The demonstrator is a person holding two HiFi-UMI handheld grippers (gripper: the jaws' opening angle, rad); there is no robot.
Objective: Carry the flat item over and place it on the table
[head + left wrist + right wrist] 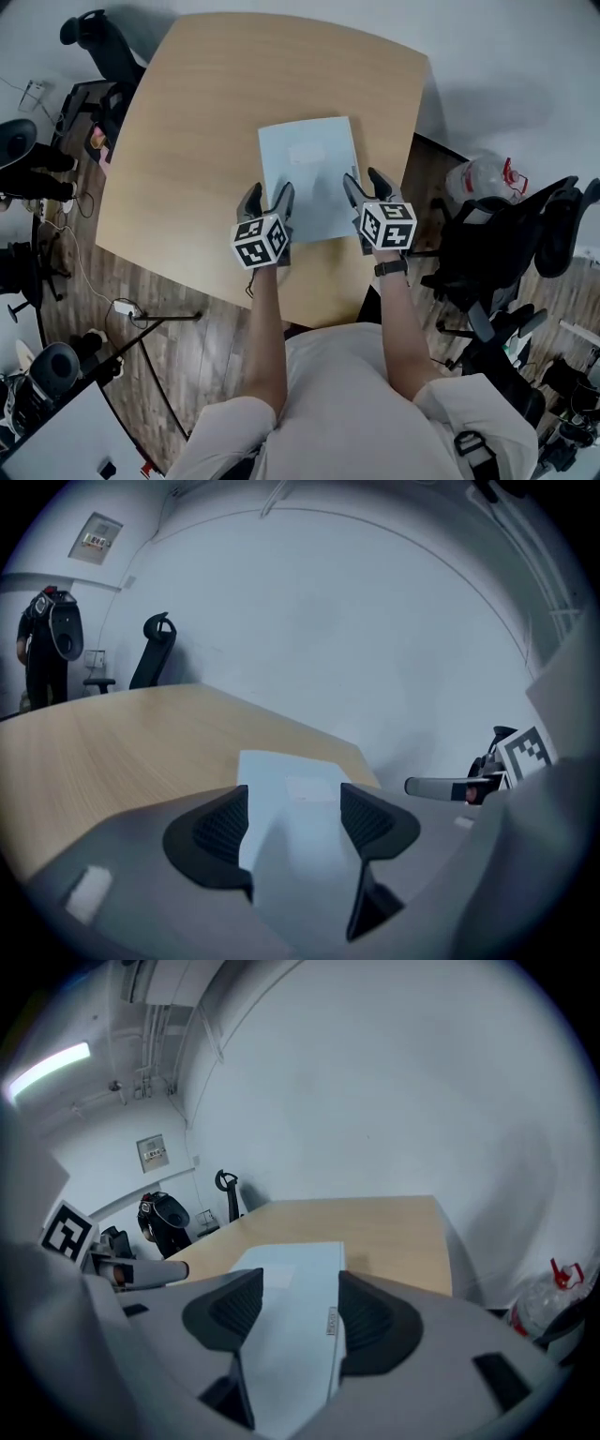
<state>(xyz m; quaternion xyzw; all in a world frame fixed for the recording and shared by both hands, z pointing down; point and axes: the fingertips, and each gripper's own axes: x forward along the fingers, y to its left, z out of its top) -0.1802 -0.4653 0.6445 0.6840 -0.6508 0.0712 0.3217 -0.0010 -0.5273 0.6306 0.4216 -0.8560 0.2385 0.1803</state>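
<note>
Flat pale-blue box (pixel 309 173) lying on wooden table (pixel 197 112). At the box's near edge: left gripper (pixel 268 196) and right gripper (pixel 365 181), jaws spread wide, clasping nothing.

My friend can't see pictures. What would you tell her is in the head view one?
Seen from above, a person holds the left gripper and right gripper, jaws apart, over the near edge of a pale blue flat item lying on a wooden table. Black office chairs stand around it.
</note>
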